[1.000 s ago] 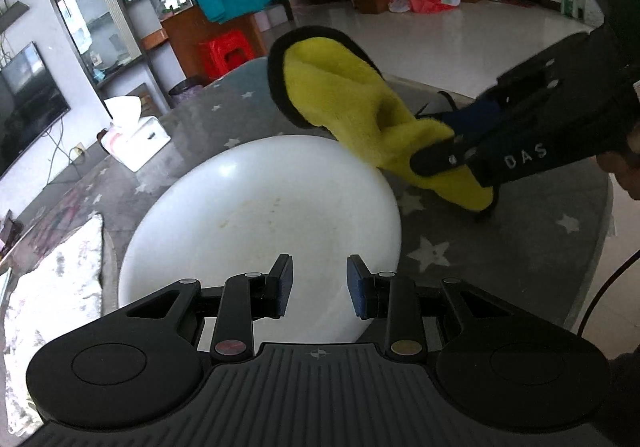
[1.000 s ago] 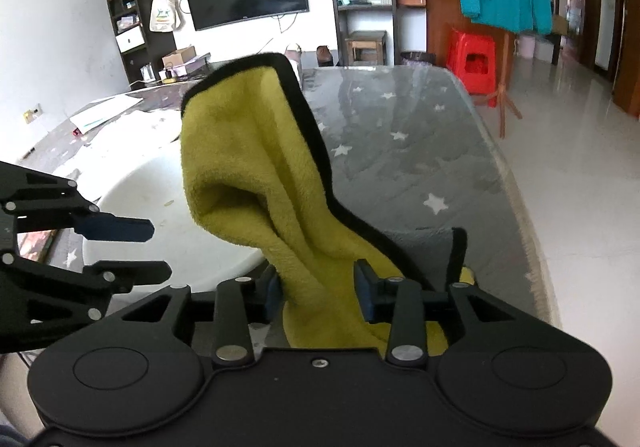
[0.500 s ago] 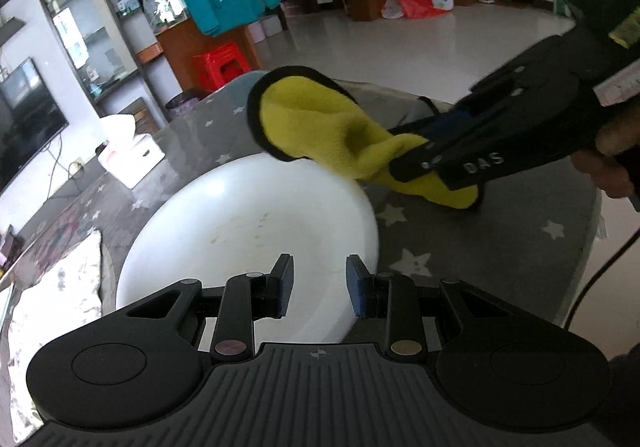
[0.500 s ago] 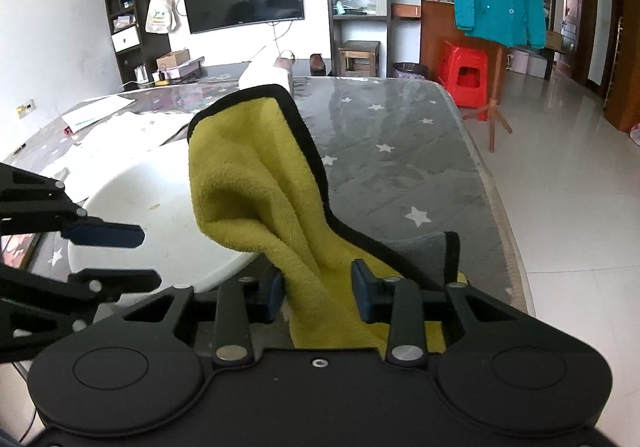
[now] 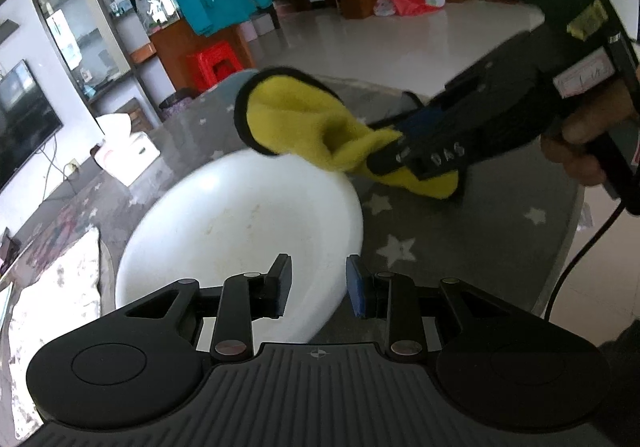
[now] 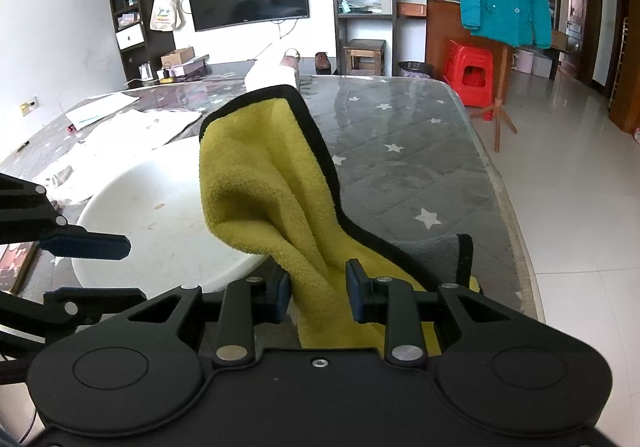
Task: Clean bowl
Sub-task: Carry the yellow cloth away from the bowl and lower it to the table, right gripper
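1. Left wrist view: the left gripper (image 5: 318,281) hovers over the near rim of a white bowl (image 5: 224,223), its jaws set narrow with only the bowl's rim seen in the gap between them and nothing gripped.
2. Ahead and to the right of that gripper, the right gripper (image 5: 384,163), steadied by a person's hand (image 5: 580,151), pinches a yellow cloth (image 5: 304,127) with a black border; the cloth's free end sticks out over the bowl's far rim.
3. Right wrist view: the right gripper (image 6: 318,293) is clamped on the gathered cloth (image 6: 264,191), the bunched fabric filling the gap between its blue pads.
4. From those pads the cloth rises forward and to the left, its folded end hanging above the right edge of the bowl (image 6: 160,215); a grey underside of the cloth shows just to the right of the pads.
5. To the left of the right gripper, the left gripper's fingers (image 6: 88,243) reach in over the bowl's near side.
6. Bowl and cloth sit on a grey star-patterned table cover (image 6: 400,163), with white papers (image 6: 132,131) beyond the bowl and a tissue box (image 5: 128,155) farther along the table.
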A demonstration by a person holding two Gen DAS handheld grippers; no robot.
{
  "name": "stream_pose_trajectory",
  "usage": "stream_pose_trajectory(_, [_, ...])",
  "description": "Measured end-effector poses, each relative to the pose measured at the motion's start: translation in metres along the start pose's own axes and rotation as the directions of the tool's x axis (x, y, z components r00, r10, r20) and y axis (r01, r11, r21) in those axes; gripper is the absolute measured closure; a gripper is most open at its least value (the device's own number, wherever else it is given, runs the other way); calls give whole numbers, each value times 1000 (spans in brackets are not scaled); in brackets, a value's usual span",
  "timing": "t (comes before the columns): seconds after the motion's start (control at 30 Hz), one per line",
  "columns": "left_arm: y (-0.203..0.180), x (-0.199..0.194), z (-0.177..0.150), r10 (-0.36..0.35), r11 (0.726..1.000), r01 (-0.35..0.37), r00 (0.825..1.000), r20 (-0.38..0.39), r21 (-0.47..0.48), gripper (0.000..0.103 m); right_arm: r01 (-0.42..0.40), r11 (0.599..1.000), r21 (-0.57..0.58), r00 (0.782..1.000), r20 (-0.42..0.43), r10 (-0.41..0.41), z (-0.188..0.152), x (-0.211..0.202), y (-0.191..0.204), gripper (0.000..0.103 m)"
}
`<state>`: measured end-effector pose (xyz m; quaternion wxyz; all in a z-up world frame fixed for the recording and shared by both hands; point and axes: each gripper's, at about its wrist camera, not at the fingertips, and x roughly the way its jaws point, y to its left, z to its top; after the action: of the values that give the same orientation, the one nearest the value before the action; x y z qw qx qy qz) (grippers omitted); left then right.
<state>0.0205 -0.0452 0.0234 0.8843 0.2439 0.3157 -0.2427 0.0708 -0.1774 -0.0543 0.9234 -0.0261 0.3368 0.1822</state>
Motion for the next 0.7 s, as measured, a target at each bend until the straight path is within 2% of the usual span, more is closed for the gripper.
stream_pose_trajectory(0.33, [-12,11,-2,17,997,-15,1000,-24,70,72,2,1000,-14,1000,-11,-2,0,5,2,72])
stream_pose_trajectory(0.47, [-9,17,-2,-1,999,3,999,-38,49,83,4,1000,-16,1000,-19,-5,-1,10,2,77])
stream_pose_trajectory(0.7, [-4,20,-5,-30,999,31,999,-32,24,84,8,1000,-21,1000,-19,-8,0,13,2,81])
